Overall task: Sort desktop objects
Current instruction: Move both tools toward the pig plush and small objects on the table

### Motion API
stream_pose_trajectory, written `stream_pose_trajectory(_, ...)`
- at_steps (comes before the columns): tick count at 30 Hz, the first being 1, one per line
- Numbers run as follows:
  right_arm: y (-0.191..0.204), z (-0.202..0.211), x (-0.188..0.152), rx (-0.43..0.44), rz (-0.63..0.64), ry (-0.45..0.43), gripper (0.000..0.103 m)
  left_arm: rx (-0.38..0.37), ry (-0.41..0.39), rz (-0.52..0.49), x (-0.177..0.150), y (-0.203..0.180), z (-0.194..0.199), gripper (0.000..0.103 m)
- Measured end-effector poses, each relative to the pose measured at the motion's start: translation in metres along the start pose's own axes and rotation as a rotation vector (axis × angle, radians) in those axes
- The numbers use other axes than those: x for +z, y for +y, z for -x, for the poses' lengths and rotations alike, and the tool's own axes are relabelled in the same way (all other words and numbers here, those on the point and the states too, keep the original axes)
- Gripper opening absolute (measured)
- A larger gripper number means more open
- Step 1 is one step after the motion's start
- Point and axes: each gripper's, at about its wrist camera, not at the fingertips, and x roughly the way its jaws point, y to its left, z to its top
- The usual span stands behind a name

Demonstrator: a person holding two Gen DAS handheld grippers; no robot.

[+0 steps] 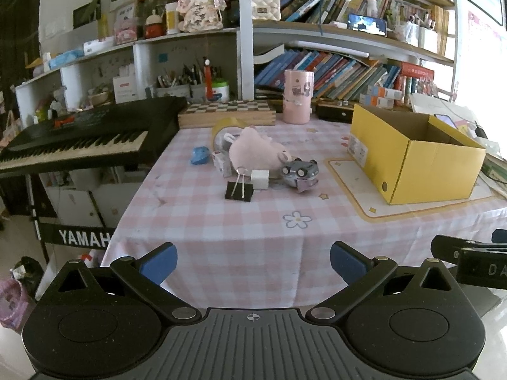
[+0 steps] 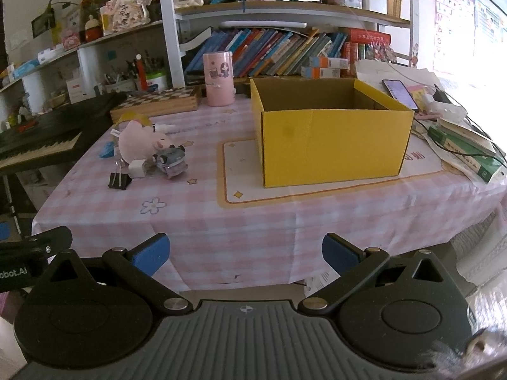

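Note:
A heap of small objects lies on the pink checked tablecloth [image 1: 221, 228]: a pink plush toy [image 1: 253, 150], a grey toy car [image 1: 299, 171], a white cube-shaped plug [image 1: 259, 179], a black binder clip [image 1: 240, 190], a blue crumpled item [image 1: 199, 155] and a yellow tape roll [image 1: 226, 126]. An open yellow cardboard box [image 2: 329, 133] stands to the right of them; nothing shows in the part of its inside that I see. My left gripper [image 1: 253, 264] is open, held off the table's near edge. My right gripper [image 2: 245, 255] is open too, in front of the box, nothing between its fingers.
A black keyboard [image 1: 76, 142] stands left of the table. A checkered wooden board [image 1: 226, 112] and a pink cylinder [image 1: 298, 96] sit at the back. A phone [image 2: 399, 93], cables and green books [image 2: 465, 152] lie right of the box. Bookshelves rise behind.

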Motion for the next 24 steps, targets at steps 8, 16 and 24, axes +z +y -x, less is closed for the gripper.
stream_pose_trajectory(8, 0.007, 0.002, -0.001, 0.025, 0.025, -0.007, 0.103, 0.011, -0.007, 0.003, -0.001, 0.003, 0.003, 0.103)
stream_pose_trajectory(16, 0.016, 0.002, 0.0, 0.038, 0.047, -0.013, 0.103, 0.02, -0.005, 0.0, -0.001, 0.005, 0.003, 0.103)
stream_pose_trajectory(24, 0.026, 0.001, 0.001, 0.049, 0.057, -0.017, 0.103, 0.029, -0.005, 0.008, -0.002, 0.017, 0.005, 0.103)
